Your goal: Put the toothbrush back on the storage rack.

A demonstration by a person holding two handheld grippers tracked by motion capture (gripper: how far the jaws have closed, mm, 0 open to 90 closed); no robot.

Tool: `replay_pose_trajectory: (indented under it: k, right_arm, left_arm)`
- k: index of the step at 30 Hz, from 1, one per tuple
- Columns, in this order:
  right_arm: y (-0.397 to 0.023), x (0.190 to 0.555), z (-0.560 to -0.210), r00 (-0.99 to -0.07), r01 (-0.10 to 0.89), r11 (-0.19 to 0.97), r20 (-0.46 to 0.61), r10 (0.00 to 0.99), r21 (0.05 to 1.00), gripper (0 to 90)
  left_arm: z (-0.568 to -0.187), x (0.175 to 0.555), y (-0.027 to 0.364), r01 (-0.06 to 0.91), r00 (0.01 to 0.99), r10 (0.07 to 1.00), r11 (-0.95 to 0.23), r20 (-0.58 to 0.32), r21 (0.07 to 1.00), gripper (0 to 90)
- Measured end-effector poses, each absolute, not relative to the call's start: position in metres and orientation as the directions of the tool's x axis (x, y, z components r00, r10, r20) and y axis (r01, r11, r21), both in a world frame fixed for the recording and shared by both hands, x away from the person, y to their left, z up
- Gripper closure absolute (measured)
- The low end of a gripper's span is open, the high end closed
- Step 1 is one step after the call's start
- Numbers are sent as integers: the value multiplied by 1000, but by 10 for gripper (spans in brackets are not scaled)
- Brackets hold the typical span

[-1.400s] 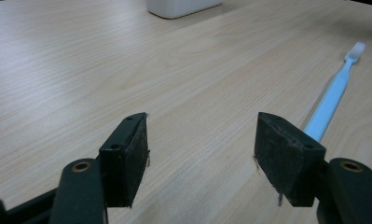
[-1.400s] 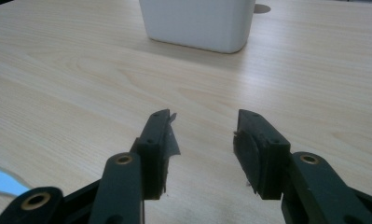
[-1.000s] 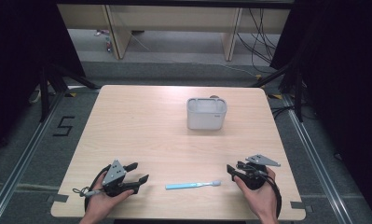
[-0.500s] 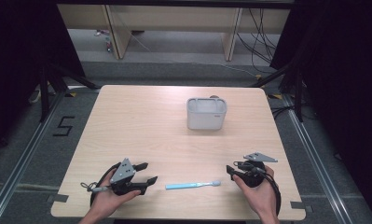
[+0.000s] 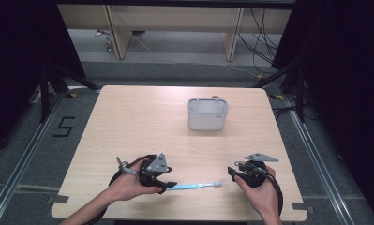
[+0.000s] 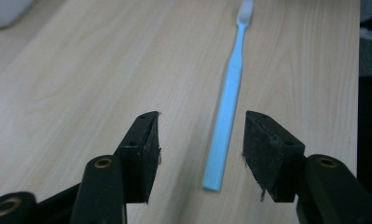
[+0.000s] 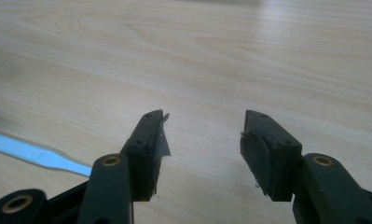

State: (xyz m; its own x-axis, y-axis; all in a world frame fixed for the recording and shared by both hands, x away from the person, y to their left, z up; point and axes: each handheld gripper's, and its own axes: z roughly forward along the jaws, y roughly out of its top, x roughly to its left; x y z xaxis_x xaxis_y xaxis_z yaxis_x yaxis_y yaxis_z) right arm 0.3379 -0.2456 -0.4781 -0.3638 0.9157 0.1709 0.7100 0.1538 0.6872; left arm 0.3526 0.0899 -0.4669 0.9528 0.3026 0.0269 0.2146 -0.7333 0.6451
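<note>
A light-blue toothbrush point(image 5: 195, 186) lies flat on the wooden bench point(image 5: 142, 122), near its front edge, with the white bristle head pointing toward the person's right side. In the high view it sits between the two grippers.

The left gripper point(image 5: 169, 186) is at the handle end of the toothbrush. In the left gripper view, the handle end point(image 6: 221, 154) lies on the bench between the two black jaws, nearer the jaw on the right of that view. Neither pad touches it. The jaws have just been closing and now stand partly open around the handle.

The right gripper point(image 5: 232, 172) rests low over the bench just beyond the bristle end and apart from it. Its jaws stand wide, with bare bench between them. In the right gripper view, a part of the toothbrush point(image 7: 34, 156) shows at the lower left, outside the jaws.

A white, rectangular container point(image 5: 207, 114) stands upright farther back on the bench, right of centre and well apart from the toothbrush and both grippers. Its top is open; the contents cannot be made out from the high view.
</note>
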Motion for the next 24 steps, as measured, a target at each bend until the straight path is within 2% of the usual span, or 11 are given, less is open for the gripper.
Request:
replay_pose_trajectory:
  k: [6, 16, 23, 24]
  right_arm:
    - [-245, 338, -479, -369, 716, 155, 181, 912, 680, 494]
    - [-248, 338, -479, -377, 711, 164, 173, 910, 684, 509]
    - [-250, 336, -476, -364, 720, 156, 176, 915, 676, 517]
    - [-251, 337, -477, -383, 703, 163, 175, 907, 692, 518]
  left_arm:
    - [-466, 356, 69, 262, 951, 308, -782, -14, 565, 468]
    - [-462, 367, 40, 160, 984, 177, -920, 13, 358, 499]
    - [-464, 370, 28, 137, 990, 143, -950, 2, 282, 511]
    - [-464, 371, 26, 135, 990, 141, -951, 0, 280, 512]
